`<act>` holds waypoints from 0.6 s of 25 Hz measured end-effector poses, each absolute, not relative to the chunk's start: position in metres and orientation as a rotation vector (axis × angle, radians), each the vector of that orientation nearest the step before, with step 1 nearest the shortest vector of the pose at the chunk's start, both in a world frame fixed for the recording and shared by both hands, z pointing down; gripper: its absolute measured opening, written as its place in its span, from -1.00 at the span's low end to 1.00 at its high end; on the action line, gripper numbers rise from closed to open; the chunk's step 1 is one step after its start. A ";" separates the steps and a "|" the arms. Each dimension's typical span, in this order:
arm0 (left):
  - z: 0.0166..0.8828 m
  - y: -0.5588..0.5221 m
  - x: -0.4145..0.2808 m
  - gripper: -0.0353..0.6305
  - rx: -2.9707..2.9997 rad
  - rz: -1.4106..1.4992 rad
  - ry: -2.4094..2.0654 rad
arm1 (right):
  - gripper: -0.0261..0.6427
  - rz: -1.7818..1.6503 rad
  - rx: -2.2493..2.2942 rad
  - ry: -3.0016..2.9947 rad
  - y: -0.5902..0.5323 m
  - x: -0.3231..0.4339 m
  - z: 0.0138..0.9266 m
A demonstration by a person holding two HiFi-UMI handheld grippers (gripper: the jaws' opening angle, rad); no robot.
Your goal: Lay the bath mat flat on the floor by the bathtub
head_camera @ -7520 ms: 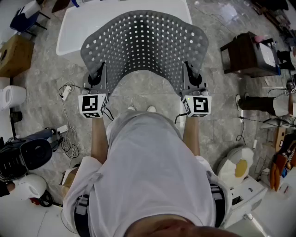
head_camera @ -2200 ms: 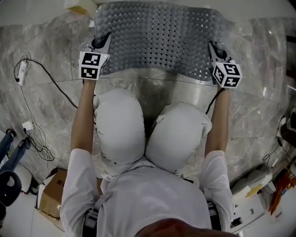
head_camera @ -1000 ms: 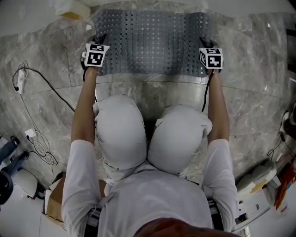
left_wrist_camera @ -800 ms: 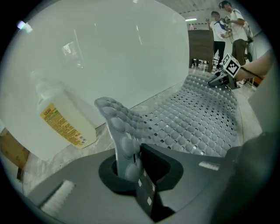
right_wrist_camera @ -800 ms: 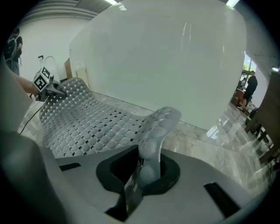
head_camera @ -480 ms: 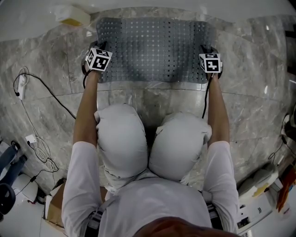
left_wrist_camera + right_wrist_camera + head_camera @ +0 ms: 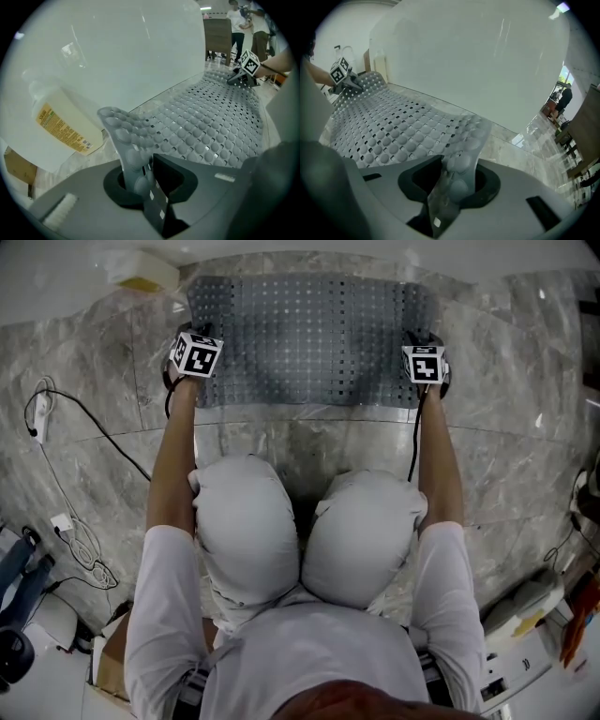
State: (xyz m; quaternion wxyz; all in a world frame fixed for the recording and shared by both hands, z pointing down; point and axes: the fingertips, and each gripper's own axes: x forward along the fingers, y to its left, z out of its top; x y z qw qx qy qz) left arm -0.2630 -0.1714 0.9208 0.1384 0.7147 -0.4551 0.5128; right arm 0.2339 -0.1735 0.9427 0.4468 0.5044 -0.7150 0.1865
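The grey perforated bath mat (image 7: 309, 334) lies spread on the marble floor against the white bathtub (image 7: 309, 247). My left gripper (image 7: 194, 338) is at its near left corner and my right gripper (image 7: 424, 341) at its near right corner. In the left gripper view the jaws (image 7: 140, 176) are opening, but still pinch the upturned mat corner (image 7: 124, 136). In the right gripper view the jaws (image 7: 450, 187) are opening too, and the curled mat corner (image 7: 464, 150) stands loose between them. The rest of the mat (image 7: 389, 131) lies flat.
A pale bottle with a yellow label (image 7: 65, 124) lies by the tub wall (image 7: 131, 51), just left of the mat. A cable (image 7: 94, 423) and power strip (image 7: 37, 413) trail over the floor at left. A cardboard box (image 7: 108, 671) sits behind me. I am crouching, knees close to the mat.
The mat came down from hanging in the air to lying flat by the tub. In the last second both grippers settled lower at its near corners.
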 end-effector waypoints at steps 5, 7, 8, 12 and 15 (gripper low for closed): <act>0.924 -0.172 -0.265 -0.71 2.066 1.517 -1.308 | -0.30 0.452 1.231 -1.731 -0.171 0.241 0.951; 0.924 -0.172 -0.265 -0.69 2.066 1.517 -1.308 | -0.28 0.455 1.236 -1.736 -0.170 0.242 0.951; 0.924 -0.172 -0.266 -0.67 2.067 1.522 -1.310 | -0.27 0.455 1.239 -1.736 -0.170 0.242 0.950; 0.924 -0.174 -0.269 -0.56 2.066 1.550 -1.330 | -0.20 0.460 1.246 -1.722 -0.169 0.242 0.950; 0.926 -0.175 -0.274 -0.46 2.045 1.552 -1.341 | -0.17 0.467 1.253 -1.720 -0.168 0.243 0.952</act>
